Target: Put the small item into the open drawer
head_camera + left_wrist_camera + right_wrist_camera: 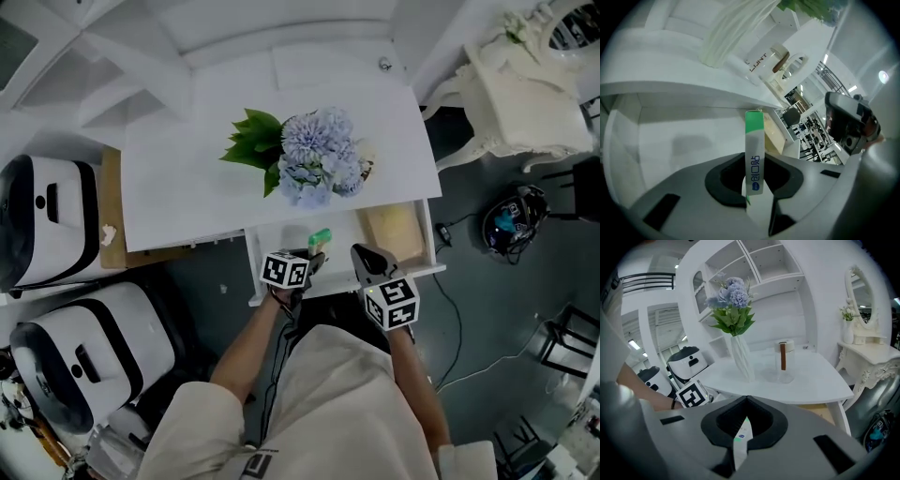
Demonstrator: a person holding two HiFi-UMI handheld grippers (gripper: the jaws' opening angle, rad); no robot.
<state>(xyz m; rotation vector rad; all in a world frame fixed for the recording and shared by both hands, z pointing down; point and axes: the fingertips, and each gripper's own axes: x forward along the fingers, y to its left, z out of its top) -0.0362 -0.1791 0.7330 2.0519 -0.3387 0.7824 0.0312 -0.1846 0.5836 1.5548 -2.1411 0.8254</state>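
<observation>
Left gripper view: sachet [754, 140] pinched lengthwise by jaws of left gripper [754, 163], green end forward over drawer [679, 140].

Staged bedroom: vanity mirror [860, 296], white shelves [759, 263]

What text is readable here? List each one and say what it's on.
"LUNT", as best I can read it: white item beside the jar.
Blue print on the sachet in the left hand-held gripper: too blurred to read.
Blue logo on the second sachet in the right hand-held gripper: too small.
Marker cubes: coded squares, no words.
</observation>
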